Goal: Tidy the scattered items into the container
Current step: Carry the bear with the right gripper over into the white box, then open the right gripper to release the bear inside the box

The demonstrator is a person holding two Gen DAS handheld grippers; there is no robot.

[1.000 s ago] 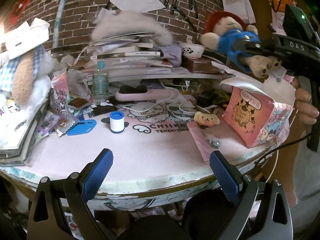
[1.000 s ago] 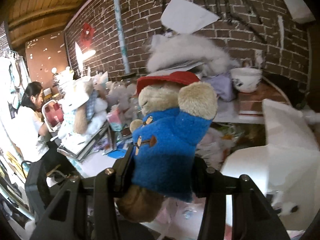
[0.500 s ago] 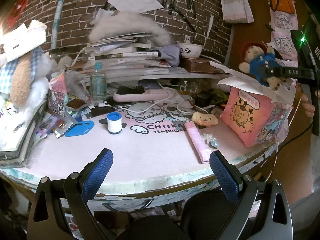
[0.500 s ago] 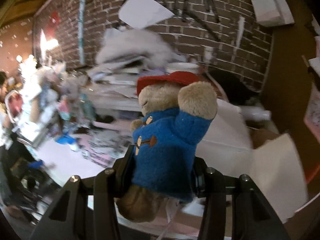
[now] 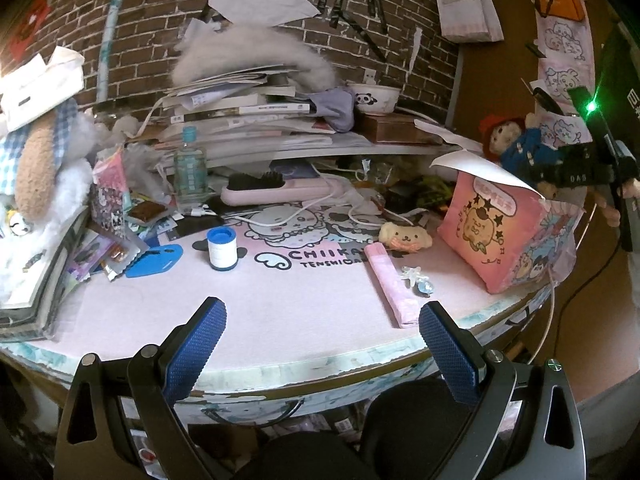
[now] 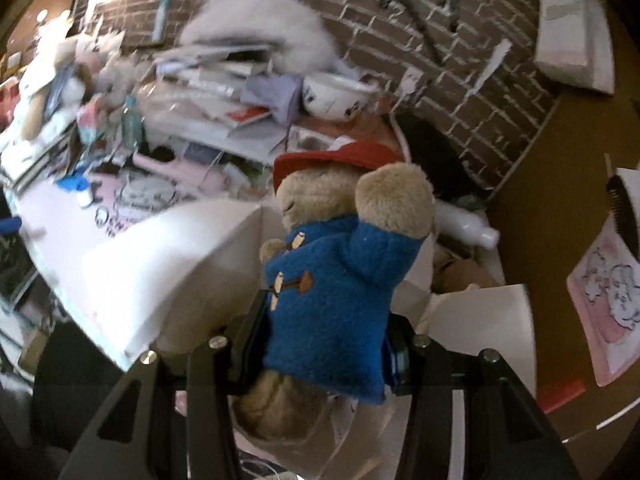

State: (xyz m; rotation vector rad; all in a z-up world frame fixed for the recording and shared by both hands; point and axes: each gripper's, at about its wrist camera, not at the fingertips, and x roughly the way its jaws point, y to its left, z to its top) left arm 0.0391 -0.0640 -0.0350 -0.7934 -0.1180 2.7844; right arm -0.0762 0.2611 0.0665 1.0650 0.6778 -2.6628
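Right jaws (image 6: 324,344) pinch one bear (image 6: 340,264); left jaws (image 5: 320,344) spread, empty.

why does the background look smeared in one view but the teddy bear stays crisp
Right wrist view: the brick wall and desk clutter are smeared by motion blur, while the teddy bear stays sharp because it is clamped in the right gripper that carries the camera. Left wrist view: sharp throughout, only fisheye bending at the desk edge.
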